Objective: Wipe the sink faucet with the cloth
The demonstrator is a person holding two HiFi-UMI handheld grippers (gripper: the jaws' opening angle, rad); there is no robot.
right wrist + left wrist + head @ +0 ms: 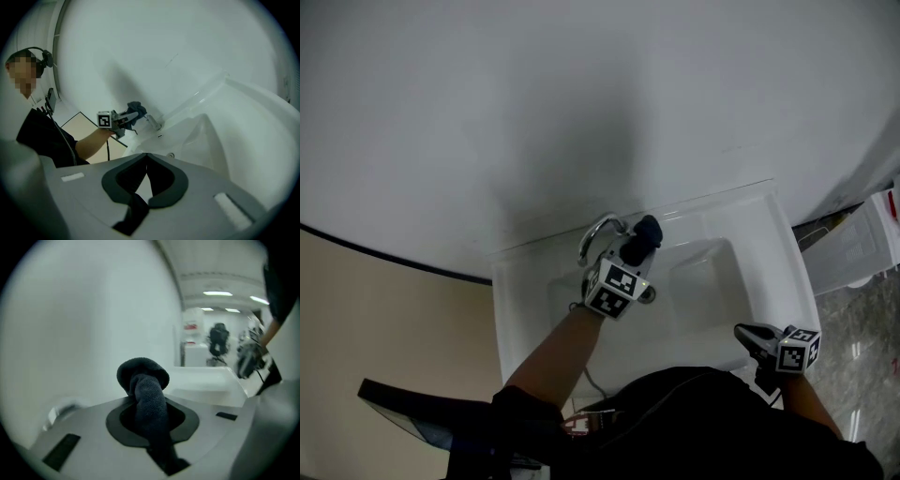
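Pinching a dark cloth between its closed jaws, the left gripper hangs over the back of the white sink, with the bunched end of the cloth standing out past the jaw tips. In the head view the cloth lies just beside the curved chrome faucet, on the spout's right. Whether fabric already touches metal cannot be told. The right gripper has its jaws pressed together on nothing and sits at the sink's near right corner, well apart from the faucet. A plain pale wall rises behind the basin.

The step in hand is judged to be laying the cloth on the spout and wiping along it. To do this well:
- Keep the pinch firm so the wad does not slip out.
- Lead with the protruding wad, so that fabric and not a hard jaw tip meets the chrome.
- Follow the arch from base to outlet with light pressure.
- Roll the wrist to reach the far side and underside.
- Leave the idle right gripper clear of the stroke.
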